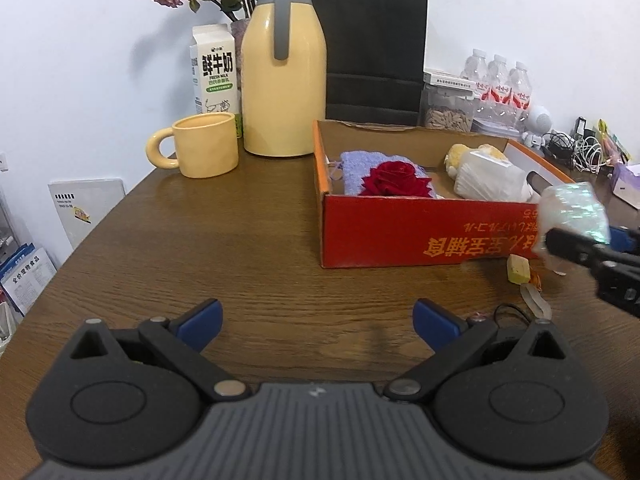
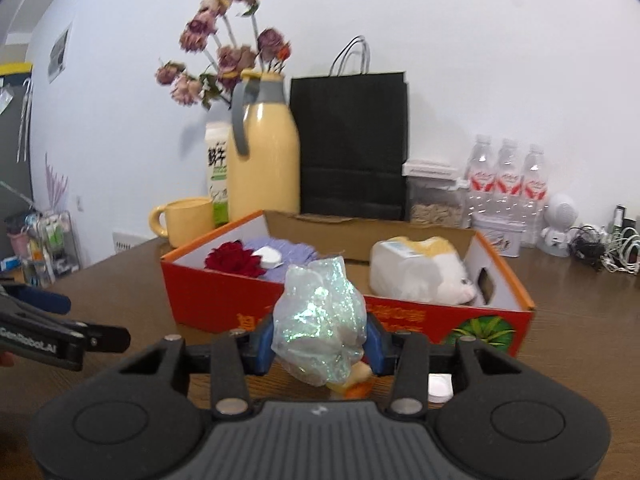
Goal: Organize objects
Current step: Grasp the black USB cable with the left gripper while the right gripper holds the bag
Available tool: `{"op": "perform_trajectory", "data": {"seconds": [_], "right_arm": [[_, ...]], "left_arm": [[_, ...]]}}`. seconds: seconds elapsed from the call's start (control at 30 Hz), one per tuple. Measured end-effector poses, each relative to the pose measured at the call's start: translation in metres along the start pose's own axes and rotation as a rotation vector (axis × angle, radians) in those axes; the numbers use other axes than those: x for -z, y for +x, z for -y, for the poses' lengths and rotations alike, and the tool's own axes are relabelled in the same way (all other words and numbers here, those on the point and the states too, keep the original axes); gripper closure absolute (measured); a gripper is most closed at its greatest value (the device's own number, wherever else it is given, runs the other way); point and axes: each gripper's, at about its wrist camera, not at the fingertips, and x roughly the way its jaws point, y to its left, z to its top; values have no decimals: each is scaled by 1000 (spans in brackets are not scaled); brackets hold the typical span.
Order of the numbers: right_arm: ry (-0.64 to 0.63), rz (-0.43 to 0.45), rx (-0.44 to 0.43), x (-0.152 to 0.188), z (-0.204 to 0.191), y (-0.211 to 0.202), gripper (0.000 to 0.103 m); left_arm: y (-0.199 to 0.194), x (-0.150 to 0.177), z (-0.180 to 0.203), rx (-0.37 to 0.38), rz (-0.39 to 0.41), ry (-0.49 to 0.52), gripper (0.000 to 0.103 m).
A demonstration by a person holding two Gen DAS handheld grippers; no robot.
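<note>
An iridescent crinkly bag (image 2: 320, 320) is pinched between the blue pads of my right gripper (image 2: 320, 340), lifted in front of the red cardboard box (image 2: 224, 300). In the left wrist view the same bag (image 1: 572, 212) hangs at the box's (image 1: 400, 228) near right corner, with the right gripper (image 1: 588, 248) shut on it. The box holds a red rose (image 1: 394, 178) on a purple cloth (image 1: 354, 168) and a white plush toy (image 1: 488, 180). My left gripper (image 1: 318, 322) stands open over bare wood, with nothing between its fingers.
A yellow mug (image 1: 204, 144), yellow thermos (image 1: 282, 68), milk carton (image 1: 216, 72) and black paper bag (image 1: 372, 48) line the back. Water bottles (image 1: 502, 84) and cables (image 1: 580, 152) sit at the right. Small wrapped sweets (image 1: 520, 270) lie by the box.
</note>
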Motion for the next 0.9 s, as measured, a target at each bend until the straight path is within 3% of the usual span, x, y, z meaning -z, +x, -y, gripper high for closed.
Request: {"op": "perform_trajectory", "data": {"seconds": [0.43, 0.9], "right_arm": [[19, -26, 103, 17, 52, -20, 60], [16, -38, 106, 26, 53, -19, 59]], "left_arm": [[9, 1, 36, 28, -27, 29, 0], [27, 4, 81, 40, -110, 36, 0]]}}
